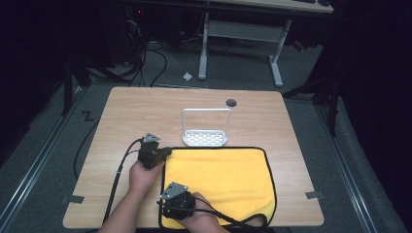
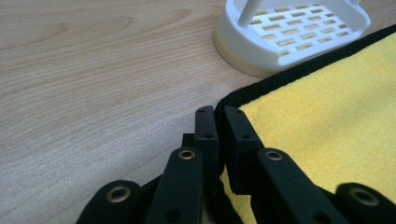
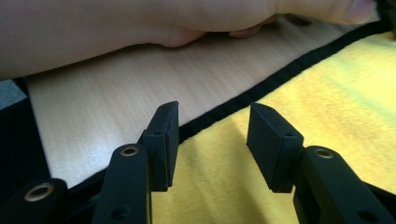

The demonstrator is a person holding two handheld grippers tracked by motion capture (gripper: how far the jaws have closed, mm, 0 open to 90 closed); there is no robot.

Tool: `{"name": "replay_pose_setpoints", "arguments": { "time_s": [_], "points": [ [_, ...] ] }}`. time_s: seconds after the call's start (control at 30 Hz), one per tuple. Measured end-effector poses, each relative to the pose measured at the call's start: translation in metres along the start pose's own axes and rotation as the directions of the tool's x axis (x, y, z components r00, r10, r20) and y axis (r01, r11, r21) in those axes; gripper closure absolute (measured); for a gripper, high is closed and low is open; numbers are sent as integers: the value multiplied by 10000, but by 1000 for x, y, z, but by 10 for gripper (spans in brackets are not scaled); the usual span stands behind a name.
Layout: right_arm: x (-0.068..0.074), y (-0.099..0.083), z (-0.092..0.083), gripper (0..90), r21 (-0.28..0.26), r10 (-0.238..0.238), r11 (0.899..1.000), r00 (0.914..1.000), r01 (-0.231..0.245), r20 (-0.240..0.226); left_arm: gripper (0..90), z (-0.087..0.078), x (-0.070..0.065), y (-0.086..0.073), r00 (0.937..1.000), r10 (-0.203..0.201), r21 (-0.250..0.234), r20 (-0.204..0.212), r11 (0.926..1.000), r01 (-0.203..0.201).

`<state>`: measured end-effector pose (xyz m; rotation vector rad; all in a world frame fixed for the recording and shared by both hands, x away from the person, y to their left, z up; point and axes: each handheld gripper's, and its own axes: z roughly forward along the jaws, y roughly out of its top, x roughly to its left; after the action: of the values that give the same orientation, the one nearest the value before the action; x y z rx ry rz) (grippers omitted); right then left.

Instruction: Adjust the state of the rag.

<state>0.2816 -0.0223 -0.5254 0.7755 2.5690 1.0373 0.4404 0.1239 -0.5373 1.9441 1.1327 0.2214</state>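
Observation:
A yellow cloth [image 1: 218, 179] with a black hem lies flat on the near right part of the wooden table [image 1: 145, 111]. My left gripper [image 1: 167, 151] sits at the cloth's far left corner. In the left gripper view its jaws [image 2: 219, 114] stand almost together, pinching the black-edged corner of the cloth [image 2: 327, 126]. My right gripper [image 1: 165, 204] is low over the cloth's left edge near the table's front. Its jaws [image 3: 212, 116] are apart above the hem and the yellow cloth [image 3: 336, 93], and nothing is pressed between them.
A white slotted rack [image 1: 205, 137] with an upright loop handle stands just beyond the cloth's far edge, close to the left gripper [image 2: 289, 35]. A dark round grommet [image 1: 231, 102] is set in the tabletop behind it. The person's left forearm [image 3: 140, 23] crosses ahead of the right gripper.

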Motion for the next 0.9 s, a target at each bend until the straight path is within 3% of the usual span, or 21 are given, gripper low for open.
{"name": "replay_pose_setpoints", "arguments": {
  "time_s": [0.23, 0.3, 0.57, 0.7, 0.9],
  "points": [
    [9, -4, -2, 536, 54, -195, 9998, 9997, 196, -159, 844, 0, -1, 0, 10000, -26, -14, -15, 10000, 26],
    [7, -5, -2, 565, 61, -11, 10000, 9994, 13, -339, 844, 0, -1, 0, 10000, -20, -15, -17, 10000, 20],
    [5, -4, -4, 820, 126, -291, 9995, 9994, 294, -205, 844, 0, 0, 0, 10000, -22, -6, -13, 10000, 22],
    [3, -2, -3, 852, 195, -380, 9991, 9991, 383, -160, 844, 0, 1, 0, 9999, -133, -27, 38, 9999, 133],
    [4, 12, -23, 853, -637, -574, 9962, 9981, 587, 211, 866, -5, 9, 0, 9957, -790, -338, 492, 9962, 807]
  ]
}}
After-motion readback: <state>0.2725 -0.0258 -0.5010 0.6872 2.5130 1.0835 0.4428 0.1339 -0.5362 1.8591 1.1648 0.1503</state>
